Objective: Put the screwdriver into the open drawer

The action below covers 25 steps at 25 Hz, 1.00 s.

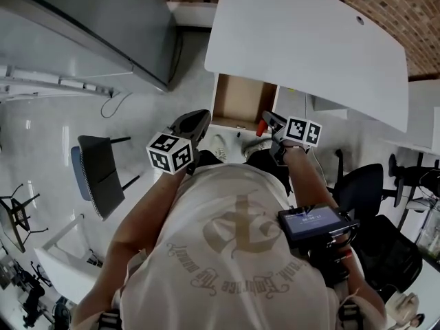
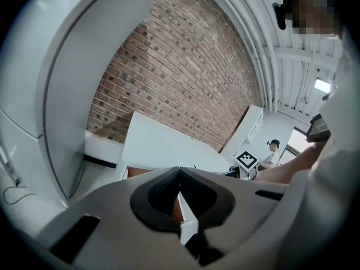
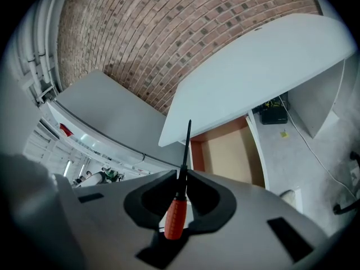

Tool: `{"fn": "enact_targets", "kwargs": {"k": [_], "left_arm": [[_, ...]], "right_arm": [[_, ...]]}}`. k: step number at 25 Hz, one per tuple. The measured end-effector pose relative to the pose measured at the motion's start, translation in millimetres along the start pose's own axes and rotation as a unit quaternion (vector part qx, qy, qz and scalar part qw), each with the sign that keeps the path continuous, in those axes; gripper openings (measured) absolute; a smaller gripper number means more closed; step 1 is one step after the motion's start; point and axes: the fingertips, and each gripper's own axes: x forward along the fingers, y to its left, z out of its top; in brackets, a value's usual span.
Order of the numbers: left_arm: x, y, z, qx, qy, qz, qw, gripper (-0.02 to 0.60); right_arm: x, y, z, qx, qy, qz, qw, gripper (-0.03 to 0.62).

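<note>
An open wooden drawer [image 1: 242, 100] juts from under a white desk [image 1: 309, 40], just ahead of both grippers. My right gripper [image 1: 270, 123] is shut on a screwdriver [image 1: 260, 128] with a red handle. In the right gripper view its black shaft is pinched between the pads and points up past them, with the red handle [image 3: 175, 217] behind the jaws. The drawer [image 3: 228, 153] lies beyond the right gripper [image 3: 184, 173]. My left gripper [image 1: 201, 120] hovers left of the drawer's front. Its jaws meet at the tips [image 2: 180, 170] with nothing between them.
A tall grey cabinet [image 1: 103, 19] stands to the left of the desk. A dark chair [image 1: 100, 174] is on the floor at the left, and a black office chair [image 1: 361, 191] at the right. A brick wall [image 3: 169, 44] runs behind the desk.
</note>
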Motion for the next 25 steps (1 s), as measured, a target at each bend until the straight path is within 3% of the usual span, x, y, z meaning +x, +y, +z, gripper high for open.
{"fn": "enact_targets", "kwargs": {"k": [9, 18, 25], "left_arm": [[-8, 6, -24, -0.019, 0.017, 0.021, 0.9995, 0.021], [2, -3, -57, -0.002, 0.063, 0.019, 0.9979, 0.02], [7, 12, -74, -0.023, 0.085, 0.018, 0.9959, 0.02]], "right_arm": [[23, -32, -25, -0.007, 0.041, -0.041, 0.998, 0.068], [47, -60, -34, 0.005, 0.046, -0.051, 0.998, 0.069], [82, -72, -29, 0.011, 0.053, -0.069, 0.996, 0.069]]}}
